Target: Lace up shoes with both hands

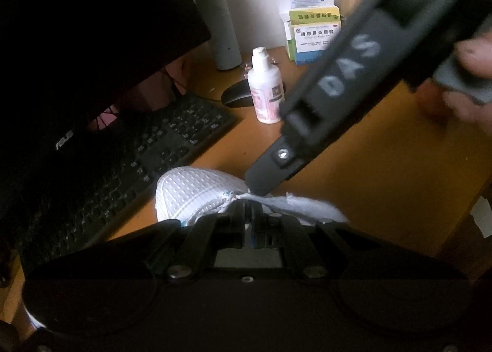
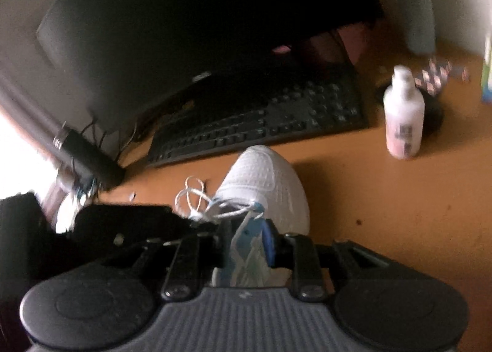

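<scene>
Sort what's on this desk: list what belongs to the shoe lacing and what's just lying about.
Belongs to the job:
white shoe
white lace
left gripper
right gripper

Lying about:
keyboard
monitor
white bottle
grey flask
medicine box
mouse

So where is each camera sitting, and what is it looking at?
Left wrist: sits on the left gripper, looks down at the white shoe; the right gripper and a hand show.
Right wrist: sits on the right gripper, looks over the shoe and its lace; the left gripper shows.
Both share: shoe, keyboard, white bottle, desk.
</scene>
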Motion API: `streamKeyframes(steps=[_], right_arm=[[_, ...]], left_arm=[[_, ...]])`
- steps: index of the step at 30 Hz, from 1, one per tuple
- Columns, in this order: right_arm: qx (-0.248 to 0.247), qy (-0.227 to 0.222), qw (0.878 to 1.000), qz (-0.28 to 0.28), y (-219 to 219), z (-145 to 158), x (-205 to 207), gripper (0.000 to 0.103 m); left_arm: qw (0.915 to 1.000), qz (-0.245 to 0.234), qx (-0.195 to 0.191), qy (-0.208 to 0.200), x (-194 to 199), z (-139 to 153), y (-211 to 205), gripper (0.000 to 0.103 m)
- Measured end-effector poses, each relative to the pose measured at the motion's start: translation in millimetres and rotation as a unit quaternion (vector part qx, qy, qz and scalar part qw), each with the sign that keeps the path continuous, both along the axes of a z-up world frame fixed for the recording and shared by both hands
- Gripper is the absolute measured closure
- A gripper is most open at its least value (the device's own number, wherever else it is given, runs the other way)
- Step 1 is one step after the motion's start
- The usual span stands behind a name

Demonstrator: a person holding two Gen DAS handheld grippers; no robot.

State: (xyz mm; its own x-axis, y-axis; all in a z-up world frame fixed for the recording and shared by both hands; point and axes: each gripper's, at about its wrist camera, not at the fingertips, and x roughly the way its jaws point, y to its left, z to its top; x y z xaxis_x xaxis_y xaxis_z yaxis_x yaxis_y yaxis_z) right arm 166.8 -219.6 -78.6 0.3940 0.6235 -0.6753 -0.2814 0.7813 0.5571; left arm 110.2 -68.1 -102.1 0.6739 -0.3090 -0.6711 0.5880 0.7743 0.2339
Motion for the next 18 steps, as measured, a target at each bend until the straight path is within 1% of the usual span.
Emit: streamKeyframes(steps=[4, 10, 15, 16, 18], right_arm=[[0.020, 0.026, 0.999, -0.029, -3.7, -9.6, 8.9, 0.080], [0.035, 0.048, 0.997, -0.044, -2.4, -20.9, 19.2, 0.080], [0.058, 0.068, 0.995, -0.049, -3.0, -29.5, 23.6, 0.085], [0.070, 0.074, 0.993, -0.056, -4.6, -32.7, 23.5, 0.086], [0.085, 0.079, 0.991, -0.063, -6.6, -35.7, 22.5, 0.092]], left_arm=[[1.0000, -0.001, -0.002, 0.000, -0.3, -0.3, 2.1, 0.103], [1.0000, -0.002, 0.000, 0.000, 0.8, -0.4, 1.8, 0.103], [1.0000, 0.004, 0.002, 0.003, 0.7, -1.3, 1.3, 0.102], [1.0000, 0.006, 0.002, 0.005, 0.8, -1.4, 1.6, 0.102], [0.9999, 0.008, 0.005, 0.003, -0.6, -1.0, 1.5, 0.102]])
